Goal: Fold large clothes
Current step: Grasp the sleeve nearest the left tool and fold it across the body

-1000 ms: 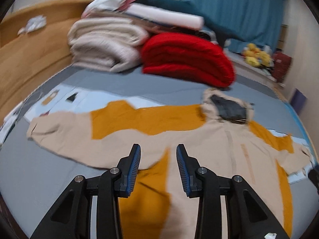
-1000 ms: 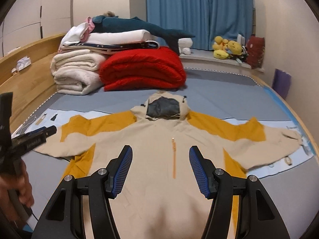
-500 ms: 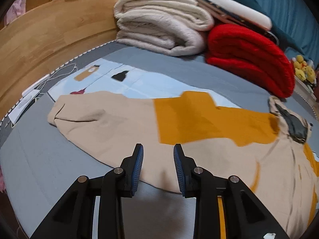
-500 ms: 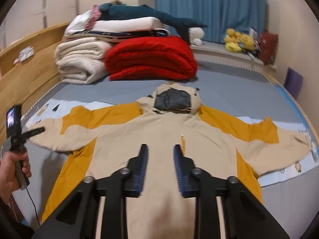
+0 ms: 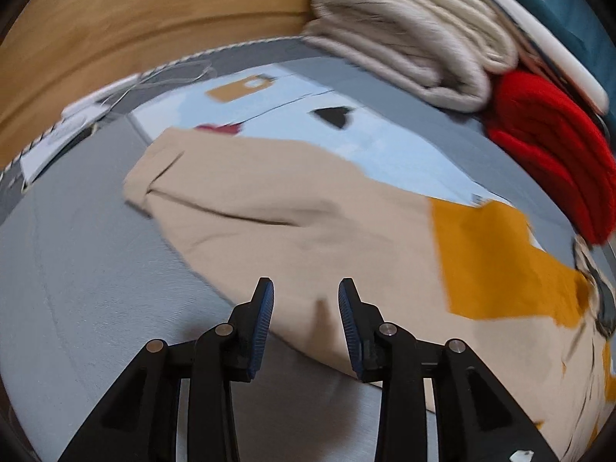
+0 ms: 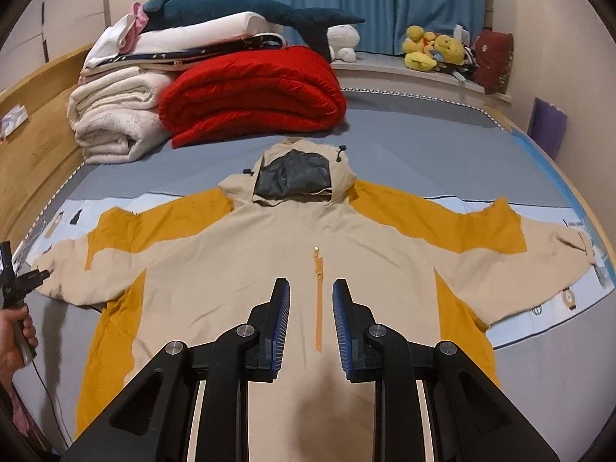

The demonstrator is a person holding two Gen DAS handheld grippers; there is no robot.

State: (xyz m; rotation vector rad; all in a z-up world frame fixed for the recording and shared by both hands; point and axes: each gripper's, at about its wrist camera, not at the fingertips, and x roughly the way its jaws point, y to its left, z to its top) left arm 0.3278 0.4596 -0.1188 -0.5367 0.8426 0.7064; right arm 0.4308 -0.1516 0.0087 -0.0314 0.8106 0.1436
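A beige and orange hooded jacket (image 6: 269, 254) lies flat on the grey bed, front up, with both sleeves spread out. My right gripper (image 6: 311, 294) is open and empty, hovering above the jacket's chest over the orange zipper (image 6: 318, 300). My left gripper (image 5: 306, 296) is open and empty, low over the lower edge of the jacket's left sleeve (image 5: 269, 208). The sleeve's cuff (image 5: 148, 184) lies ahead to the left. The left gripper also shows at the left edge of the right wrist view (image 6: 36, 277), by the cuff.
Folded white blankets (image 6: 115, 115) and a red quilt (image 6: 254, 92) are stacked at the head of the bed, with a wooden headboard (image 5: 134, 19) on the left. Plush toys (image 6: 435, 52) sit on the window sill. A light blue sheet (image 5: 308, 123) lies under the sleeves.
My left gripper has swung left and down toward the sleeve's cuff end. My right gripper's jaws narrowed from wide to a smaller gap and stay over the chest.
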